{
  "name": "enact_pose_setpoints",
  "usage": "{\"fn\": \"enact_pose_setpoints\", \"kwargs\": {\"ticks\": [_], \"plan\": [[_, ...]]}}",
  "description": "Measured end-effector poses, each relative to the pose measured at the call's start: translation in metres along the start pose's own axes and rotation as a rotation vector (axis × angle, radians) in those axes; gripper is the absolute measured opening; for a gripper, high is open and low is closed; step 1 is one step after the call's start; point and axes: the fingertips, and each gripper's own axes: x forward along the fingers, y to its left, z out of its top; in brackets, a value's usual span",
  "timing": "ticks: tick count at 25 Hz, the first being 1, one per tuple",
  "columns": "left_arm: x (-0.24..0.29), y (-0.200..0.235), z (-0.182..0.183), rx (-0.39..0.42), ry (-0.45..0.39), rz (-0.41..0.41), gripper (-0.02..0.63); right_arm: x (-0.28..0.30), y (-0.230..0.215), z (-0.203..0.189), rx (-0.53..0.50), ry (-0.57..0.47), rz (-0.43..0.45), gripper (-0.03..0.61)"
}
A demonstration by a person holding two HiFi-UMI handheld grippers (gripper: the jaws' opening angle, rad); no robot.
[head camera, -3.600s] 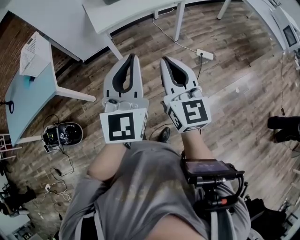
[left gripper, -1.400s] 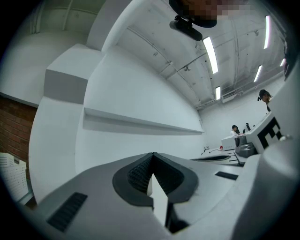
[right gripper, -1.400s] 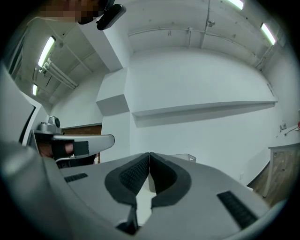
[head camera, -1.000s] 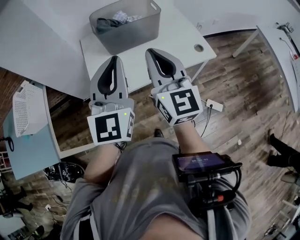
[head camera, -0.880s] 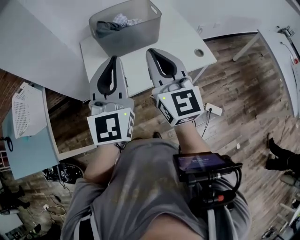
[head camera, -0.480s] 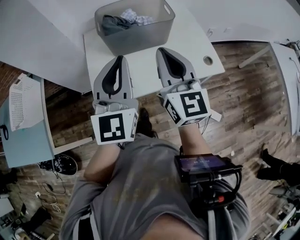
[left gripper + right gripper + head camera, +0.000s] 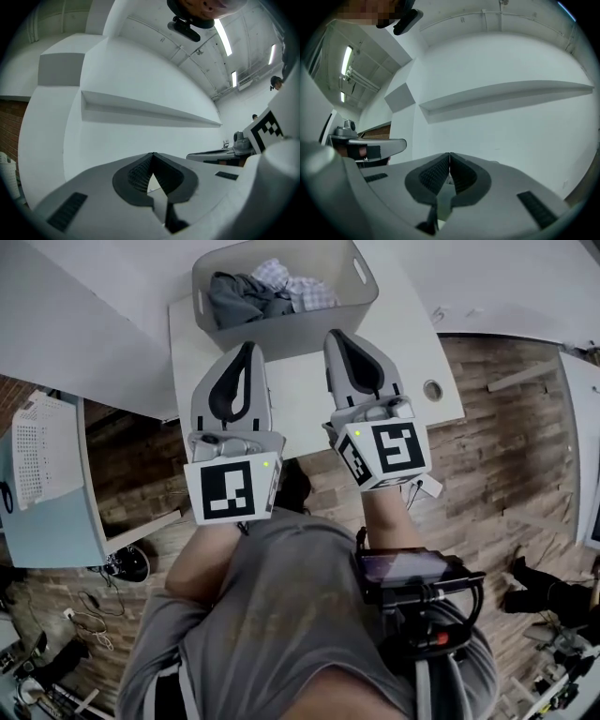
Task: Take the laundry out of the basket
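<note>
Closing in on the table [image 7: 302, 404] now. A few seconds back the head view showed only floor under the grippers; since then the basket [image 7: 281, 334] has slid into the frame and come steadily closer. It now sits just beyond both sets of tips.

The left gripper [image 7: 248, 346] and right gripper [image 7: 337, 334] travel side by side, both clenched tight with nothing between the jaws. Each gripper view confirms it: the left gripper's [image 7: 153, 153] pads meet at a point, the right gripper's [image 7: 449, 153] pads are pressed flat together, and both look only at white wall.

So the approach looks nearly done, but no reach has begun. My read is that the jaws must open before either gripper can go in over the rim.

The basket is a grey plastic tub with rounded corners and a handle slot in its right end, standing on the white table near the far side. The laundry lies loose inside, well below the rim: a dark garment [image 7: 239, 298] crumpled at the left, and a pale checked cloth [image 7: 302, 289] bunched beside it at the right, touching it. Soft, rumpled folds, plenty to pinch.
</note>
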Motion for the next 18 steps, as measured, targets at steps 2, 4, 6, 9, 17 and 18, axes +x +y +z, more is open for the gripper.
{"fn": "enact_pose_setpoints", "kwargs": {"ticks": [2,4,6,9,17,18], "plan": [[0.019,0.007,-0.001,0.005,0.003,-0.001,0.008,0.019,-0.008,-0.001,0.004,0.005,0.005,0.008],[0.039,0.013,-0.001,0.004,0.001,-0.002,0.008,0.037,-0.016,-0.001,0.005,0.005,0.008,0.008],[0.057,0.020,-0.002,0.001,-0.003,0.000,0.008,0.055,-0.023,-0.001,0.002,0.007,0.014,0.008],[0.081,0.030,-0.003,-0.007,-0.017,-0.002,0.008,0.079,-0.032,-0.003,-0.014,0.011,0.023,0.008],[0.114,0.053,0.008,-0.025,-0.077,0.014,0.008,0.117,-0.043,0.017,-0.069,-0.017,0.030,0.008],[0.117,0.055,0.008,-0.027,-0.079,0.019,0.008,0.121,-0.044,0.019,-0.073,-0.020,0.032,0.008]]}}
